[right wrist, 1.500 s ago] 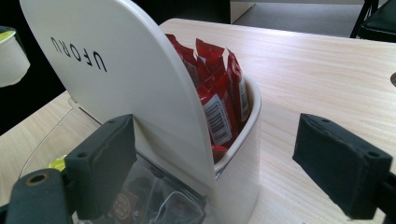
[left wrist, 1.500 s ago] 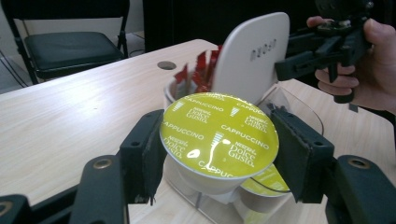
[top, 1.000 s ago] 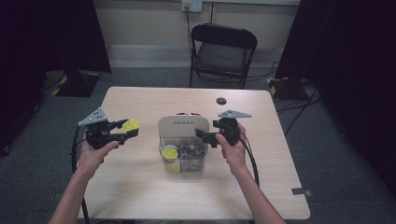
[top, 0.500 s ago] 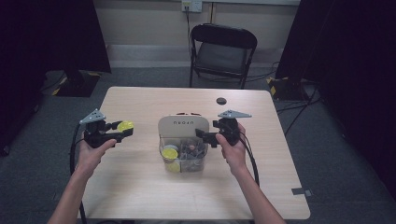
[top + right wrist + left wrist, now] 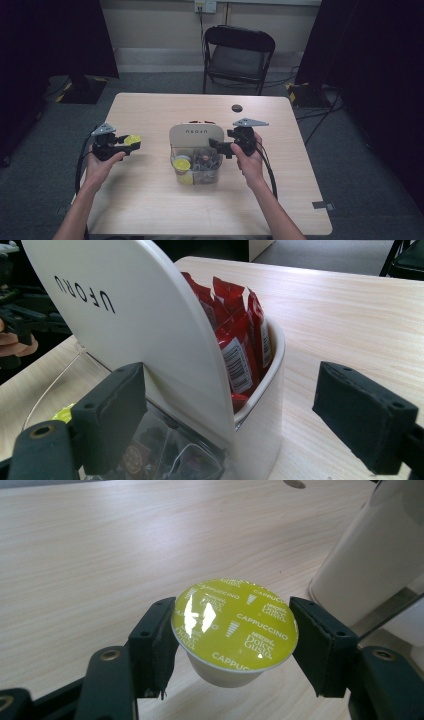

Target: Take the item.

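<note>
Yellow-green capsule [image 5: 234, 630] pinched by its rim in left gripper [image 5: 235, 645], low over bare table [image 5: 150, 200] | right gripper [image 5: 240, 415] spread around organiser [image 5: 165, 340] wall (not pressing) | risk: shallow rim hold, capsule may slip or tip

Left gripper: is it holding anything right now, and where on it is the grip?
Yes. The left gripper is shut on a yellow-green cappuccino capsule, its pads pressing opposite sides of the capsule's foil-lidded rim, lid facing up, above the table.
</note>
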`<state>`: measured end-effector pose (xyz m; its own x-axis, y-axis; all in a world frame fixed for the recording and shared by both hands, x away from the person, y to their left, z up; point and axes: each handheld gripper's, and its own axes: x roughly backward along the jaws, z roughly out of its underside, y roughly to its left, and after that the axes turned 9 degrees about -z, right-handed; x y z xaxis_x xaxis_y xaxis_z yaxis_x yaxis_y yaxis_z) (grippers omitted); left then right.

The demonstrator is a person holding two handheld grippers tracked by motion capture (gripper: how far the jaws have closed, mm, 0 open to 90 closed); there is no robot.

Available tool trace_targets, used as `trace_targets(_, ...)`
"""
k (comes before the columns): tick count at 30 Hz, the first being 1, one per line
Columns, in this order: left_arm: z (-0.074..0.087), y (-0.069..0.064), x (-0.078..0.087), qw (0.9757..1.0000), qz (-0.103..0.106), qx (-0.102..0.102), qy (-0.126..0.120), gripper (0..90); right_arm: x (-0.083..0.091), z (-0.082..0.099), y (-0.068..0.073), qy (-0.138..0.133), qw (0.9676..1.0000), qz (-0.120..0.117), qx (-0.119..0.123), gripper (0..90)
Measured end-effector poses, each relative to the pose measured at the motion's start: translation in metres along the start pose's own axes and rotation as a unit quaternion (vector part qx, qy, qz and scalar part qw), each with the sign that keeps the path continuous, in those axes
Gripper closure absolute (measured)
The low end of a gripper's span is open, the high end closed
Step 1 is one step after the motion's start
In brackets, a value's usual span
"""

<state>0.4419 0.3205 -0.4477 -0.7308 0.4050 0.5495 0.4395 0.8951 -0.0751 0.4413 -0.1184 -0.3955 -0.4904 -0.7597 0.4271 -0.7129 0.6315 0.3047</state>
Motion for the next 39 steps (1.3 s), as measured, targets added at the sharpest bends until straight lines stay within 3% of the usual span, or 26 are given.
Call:
trace_targets(15,0.014,-0.002,-0.027,0.9988,-0.007,-0.017,0.045,38.3,0.0,0.001,0.001,0.002,1.0,0.003,0.0,13.8)
trace_targets(26,0.024,0.0,-0.039,0.9983,-0.012,-0.024,0.052,38.2,0.0,0.003,0.0,0.004,1.0,0.003,-0.003,13.8)
trace_targets(33,0.024,0.001,-0.039,0.9985,-0.015,-0.013,0.051,37.7,-0.001,0.003,0.001,0.005,1.0,0.003,-0.002,13.9)
trace_targets(35,0.024,0.001,-0.039,0.9988,-0.011,-0.01,0.046,33.8,-0.001,0.003,0.001,0.005,1.0,0.004,0.0,14.0)
trace_targets(37,0.024,0.002,-0.038,0.9989,-0.006,-0.007,0.045,23.4,-0.001,0.003,0.001,0.005,1.0,0.004,0.0,14.0)
trace_targets(39,0.024,0.003,-0.037,0.9989,-0.014,-0.003,0.045,22.1,-0.001,0.003,0.001,0.005,1.0,0.005,0.0,14.0)
